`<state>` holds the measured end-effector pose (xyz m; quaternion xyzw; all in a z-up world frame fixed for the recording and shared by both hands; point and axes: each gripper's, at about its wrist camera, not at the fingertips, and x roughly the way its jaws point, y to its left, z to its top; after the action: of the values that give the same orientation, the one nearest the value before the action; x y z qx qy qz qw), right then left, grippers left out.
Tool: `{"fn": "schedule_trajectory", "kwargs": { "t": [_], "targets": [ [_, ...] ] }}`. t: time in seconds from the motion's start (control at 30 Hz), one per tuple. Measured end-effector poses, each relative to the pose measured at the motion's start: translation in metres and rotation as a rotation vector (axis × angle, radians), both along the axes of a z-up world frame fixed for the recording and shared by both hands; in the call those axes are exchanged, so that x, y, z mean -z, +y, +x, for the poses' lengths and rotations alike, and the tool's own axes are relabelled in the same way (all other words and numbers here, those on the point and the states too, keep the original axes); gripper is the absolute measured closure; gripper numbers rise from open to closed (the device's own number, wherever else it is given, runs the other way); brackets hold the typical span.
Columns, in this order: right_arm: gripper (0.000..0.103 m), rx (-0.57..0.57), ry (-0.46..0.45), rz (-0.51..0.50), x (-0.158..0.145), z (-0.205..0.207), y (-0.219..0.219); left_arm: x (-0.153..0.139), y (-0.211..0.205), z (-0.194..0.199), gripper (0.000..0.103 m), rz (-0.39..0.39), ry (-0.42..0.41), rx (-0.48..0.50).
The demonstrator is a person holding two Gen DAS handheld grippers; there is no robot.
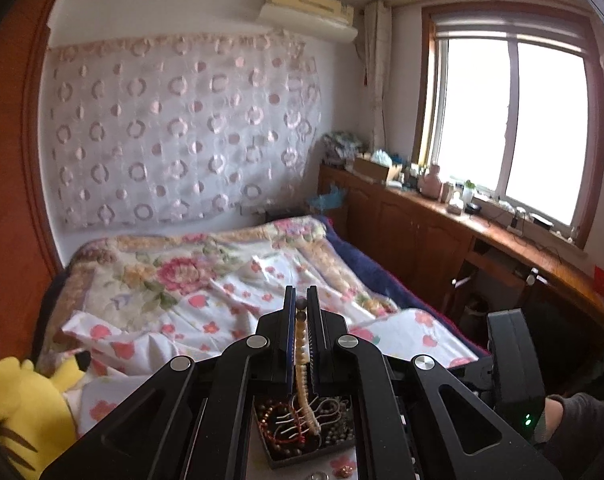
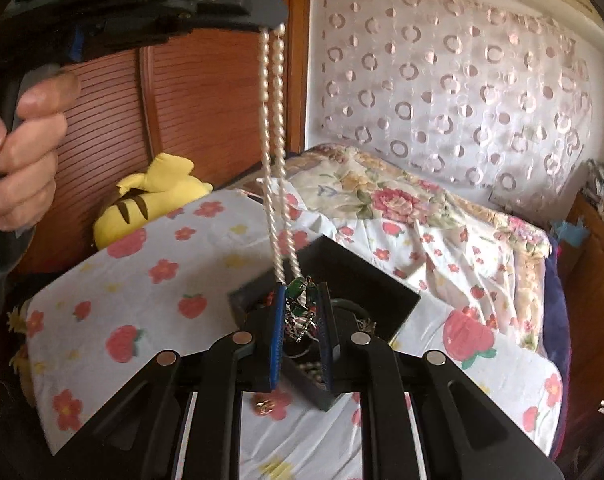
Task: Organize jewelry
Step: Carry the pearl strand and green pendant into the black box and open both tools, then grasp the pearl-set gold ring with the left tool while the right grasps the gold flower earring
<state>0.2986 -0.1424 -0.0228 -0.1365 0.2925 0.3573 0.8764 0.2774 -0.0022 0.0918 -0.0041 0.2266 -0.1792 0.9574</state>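
My left gripper (image 1: 301,307) is shut on a pearl necklace (image 1: 302,354) and holds it high; the strand hangs down to the black jewelry box (image 1: 343,446) below, which holds red and dark bead bracelets. In the right wrist view the left gripper (image 2: 273,28) is at upper left and the pearl necklace (image 2: 277,152) hangs from it as a double strand to the black box (image 2: 357,276). My right gripper (image 2: 300,304) is over the box, shut on a green and silver jewelry piece (image 2: 300,308) tangled at the necklace's lower end.
The box sits on a floral sheet (image 2: 142,280) on the bed. A small gold ring (image 2: 264,405) lies on the sheet by the box. A yellow plush toy (image 2: 158,196) lies at the left by a wooden wardrobe (image 2: 206,100). A wooden cabinet (image 1: 421,232) runs under the window.
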Motion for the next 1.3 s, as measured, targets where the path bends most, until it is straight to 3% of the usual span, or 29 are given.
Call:
{"fn": "schedule_trajectory", "kwargs": {
  "t": [0.2,0.4,0.5,0.57,0.97,1.03,1.1,1.3],
  "targets": [
    [0.086,0.022,0.078,-0.006,0.036,0.027,-0.001,0.054,-0.005,0.036,0.098,0.021,0.104,0.017],
    [0.085,0.040,0.109,0.008,0.046,0.036,-0.005,0.090,-0.010,0.048,0.098,0.058,0.152,0.026],
    [0.078,0.051,0.097,0.018,0.042,0.038,-0.007,0.098,-0.008,0.052,0.098,0.065,0.165,0.029],
    [0.065,0.055,0.095,0.033,0.038,0.038,-0.010,0.102,-0.008,0.052,0.098,0.071,0.171,0.031],
    [0.065,0.151,0.069,0.058,0.029,0.013,-0.034,0.113,0.000,0.035,0.098,0.084,0.177,0.003],
    [0.065,0.163,0.070,0.059,0.031,0.006,-0.036,0.113,0.000,0.028,0.090,0.083,0.175,-0.003],
    [0.065,0.169,0.070,0.058,0.032,-0.002,-0.037,0.112,0.003,0.023,0.055,0.075,0.167,-0.010],
    [0.065,0.141,0.103,0.047,0.041,-0.024,-0.036,0.123,0.015,-0.009,0.039,0.067,0.177,-0.012]
  ]
}}
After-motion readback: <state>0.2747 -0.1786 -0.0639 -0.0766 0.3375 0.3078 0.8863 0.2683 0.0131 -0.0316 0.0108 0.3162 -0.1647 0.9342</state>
